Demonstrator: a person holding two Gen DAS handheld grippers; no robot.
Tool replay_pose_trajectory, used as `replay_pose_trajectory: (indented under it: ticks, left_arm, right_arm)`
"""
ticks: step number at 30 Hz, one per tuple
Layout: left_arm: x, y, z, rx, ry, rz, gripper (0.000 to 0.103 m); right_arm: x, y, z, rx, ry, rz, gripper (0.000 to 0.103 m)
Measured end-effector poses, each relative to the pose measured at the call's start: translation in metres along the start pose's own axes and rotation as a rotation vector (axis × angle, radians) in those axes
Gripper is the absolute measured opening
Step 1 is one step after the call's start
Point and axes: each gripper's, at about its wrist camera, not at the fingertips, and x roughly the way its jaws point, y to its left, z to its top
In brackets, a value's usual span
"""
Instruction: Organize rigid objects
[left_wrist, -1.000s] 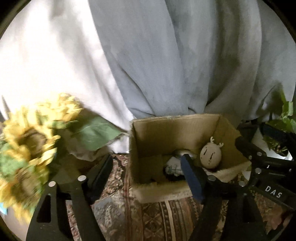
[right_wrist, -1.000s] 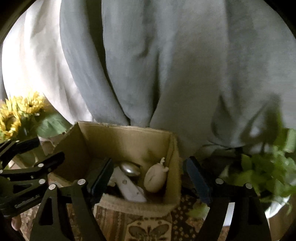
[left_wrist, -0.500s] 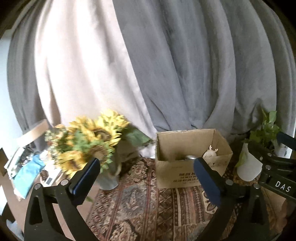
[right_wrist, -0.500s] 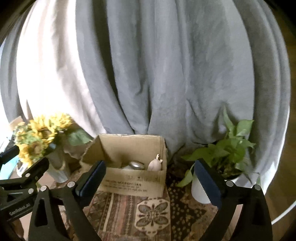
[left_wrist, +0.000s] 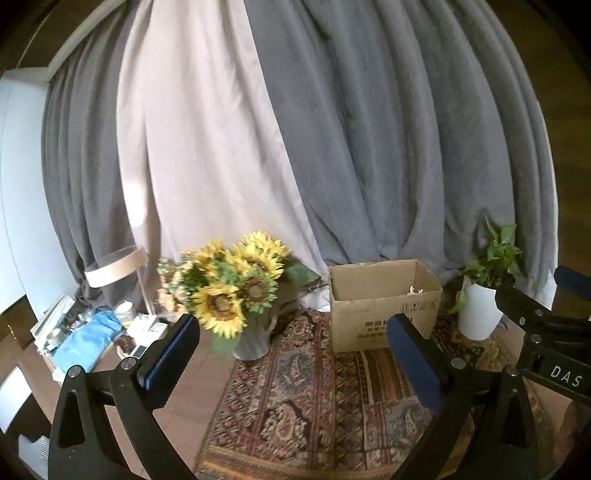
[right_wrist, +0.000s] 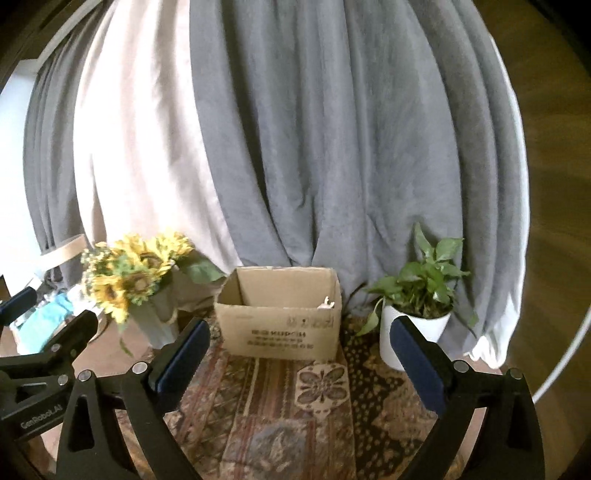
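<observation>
An open cardboard box (left_wrist: 384, 314) stands on the patterned rug (left_wrist: 314, 398) in front of grey curtains; it also shows in the right wrist view (right_wrist: 280, 321). Only the antler tips of a cream toy (right_wrist: 327, 303) peek over its rim; the rest of its contents are hidden. My left gripper (left_wrist: 291, 354) is open and empty, well back from the box. My right gripper (right_wrist: 299, 352) is open and empty, facing the box from a distance. The right gripper's body shows at the right edge of the left wrist view (left_wrist: 546, 339).
A vase of sunflowers (left_wrist: 236, 291) stands left of the box. A potted green plant in a white pot (right_wrist: 417, 314) stands right of it. A cluttered low surface with blue cloth (left_wrist: 88, 332) lies far left. Curtains (right_wrist: 314, 147) hang behind.
Both grippers have pulled back and away from the box, from right above its opening to a distance. The box's contents have dropped out of sight behind its walls.
</observation>
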Motion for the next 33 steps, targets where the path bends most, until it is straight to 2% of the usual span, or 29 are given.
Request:
replay_pose_trajectory:
  ticks: [6,12,15,25,33]
  left_arm:
    - [-0.058,0.028,-0.014,0.021,-0.036,-0.041,0.103]
    - [-0.109,0.051,-0.029,0.045,-0.06,-0.035,0.103]
    - [-0.131,0.062,-0.035,0.041,-0.073,-0.06,0.103]
    - [-0.183,0.081,-0.046,0.029,-0.105,-0.063,0.103]
    - [-0.216,0.079,-0.055,0.023,-0.106,-0.062,0.103]
  right_arm:
    - [-0.057,0.025,-0.014,0.007,-0.029,-0.039,0.099]
    - [-0.116,0.05,-0.036,0.043,-0.049,-0.069,0.099]
    - [-0.14,0.059,-0.042,0.052,-0.042,-0.068,0.099]
    - [-0.2,0.078,-0.054,0.037,-0.076,-0.087,0.099]
    - [-0.237,0.081,-0.064,0.021,-0.102,-0.085,0.099]
